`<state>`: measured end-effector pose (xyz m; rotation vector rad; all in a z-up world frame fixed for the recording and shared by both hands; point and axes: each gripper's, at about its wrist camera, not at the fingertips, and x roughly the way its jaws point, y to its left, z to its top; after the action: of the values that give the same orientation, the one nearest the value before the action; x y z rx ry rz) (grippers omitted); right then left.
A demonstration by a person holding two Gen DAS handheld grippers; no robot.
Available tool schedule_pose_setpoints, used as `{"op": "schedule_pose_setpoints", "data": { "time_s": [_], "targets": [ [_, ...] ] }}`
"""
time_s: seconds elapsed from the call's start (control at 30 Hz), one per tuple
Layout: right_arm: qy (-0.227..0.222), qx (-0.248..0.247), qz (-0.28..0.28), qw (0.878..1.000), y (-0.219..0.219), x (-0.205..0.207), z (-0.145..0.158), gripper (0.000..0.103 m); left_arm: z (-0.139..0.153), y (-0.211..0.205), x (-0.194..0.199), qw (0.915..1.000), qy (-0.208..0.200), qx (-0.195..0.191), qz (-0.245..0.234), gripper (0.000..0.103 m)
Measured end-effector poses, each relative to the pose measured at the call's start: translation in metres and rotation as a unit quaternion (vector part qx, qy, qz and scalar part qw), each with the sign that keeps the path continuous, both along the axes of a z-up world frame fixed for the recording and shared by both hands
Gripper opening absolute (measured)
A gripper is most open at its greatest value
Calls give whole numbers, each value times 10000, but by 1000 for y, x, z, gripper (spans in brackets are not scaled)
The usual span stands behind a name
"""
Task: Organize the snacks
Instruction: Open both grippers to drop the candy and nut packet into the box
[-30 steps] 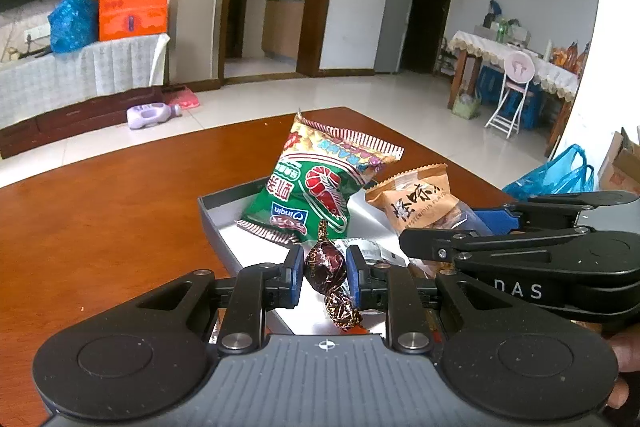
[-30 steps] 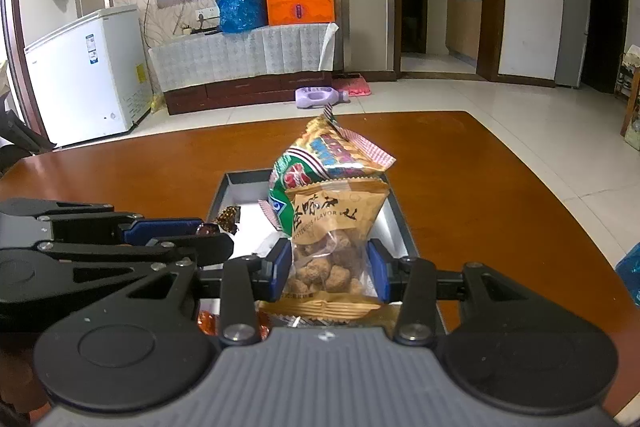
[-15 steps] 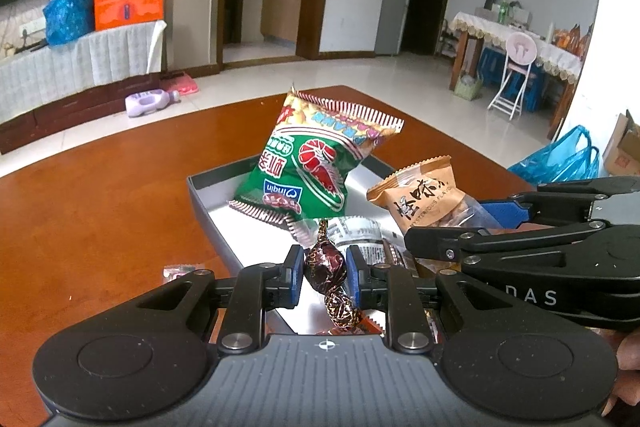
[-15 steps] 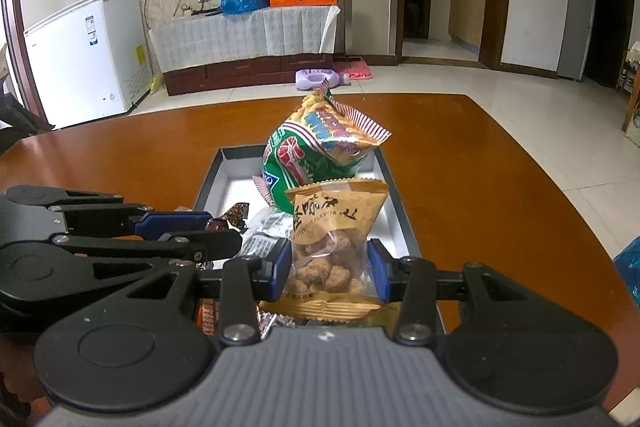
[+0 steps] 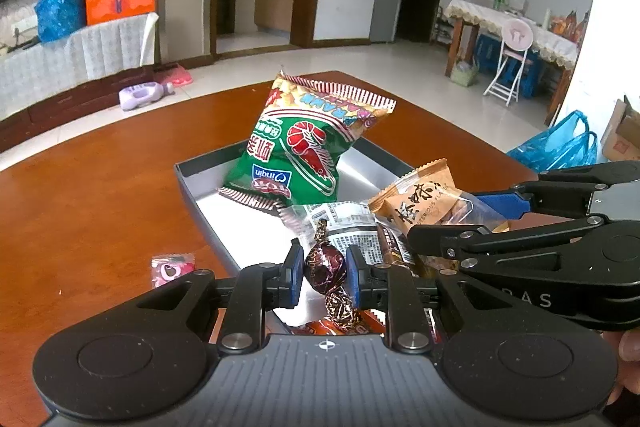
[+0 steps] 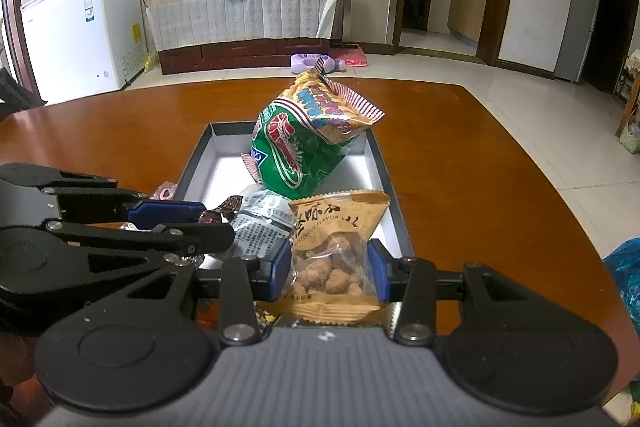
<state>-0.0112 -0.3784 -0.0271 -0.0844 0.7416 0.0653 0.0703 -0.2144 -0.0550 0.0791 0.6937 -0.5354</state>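
While the left gripper clamps a foil candy and the right gripper clamps a tan nugget pouch, both hover over the grey tray's near end; green prawn-cracker bag stands ahead, pink wrapper left on table.

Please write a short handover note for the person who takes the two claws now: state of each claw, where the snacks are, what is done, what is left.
Left claw: shut on the dark foil-wrapped candy, over the near end of the grey rectangular tray.
Right claw: shut on the tan clear-window nugget packet, also over the tray's near end.
Done: the green prawn-cracker bag and the white printed packet are in the tray.
Left: release both held snacks into the tray; the small pink wrapped snack lies on the brown wooden table, outside the tray.
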Motion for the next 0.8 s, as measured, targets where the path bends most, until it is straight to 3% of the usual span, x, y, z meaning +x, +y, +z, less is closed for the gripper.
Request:
{"op": "schedule_pose_setpoints", "data": {
  "time_s": [0.3, 0.33, 0.37, 0.43, 0.6, 0.8],
  "targets": [
    [-266, 122, -98, 9995, -4, -2, 10, 46, -4, 2, 2, 9997, 179, -136, -58, 25],
    [-297, 136, -101, 9994, -4, -2, 11, 46, -4, 1, 2, 9997, 189, -141, -65, 31],
    [-331, 148, -104, 9993, -4, -1, 13, 46, -5, 1, 1, 9997, 190, -160, -85, 43],
    [-372, 162, -103, 9991, -4, -2, 15, 46, -4, -1, -1, 9997, 141, -134, -111, 54],
    [-434, 180, -104, 9988, -4, -4, 18, 51, -3, -3, -3, 9998, 67, -56, -163, 54],
    [-494, 205, -134, 9985, -5, -4, 19, 51, 2, -1, -4, 9999, -127, -50, -97, 63]
  ]
}}
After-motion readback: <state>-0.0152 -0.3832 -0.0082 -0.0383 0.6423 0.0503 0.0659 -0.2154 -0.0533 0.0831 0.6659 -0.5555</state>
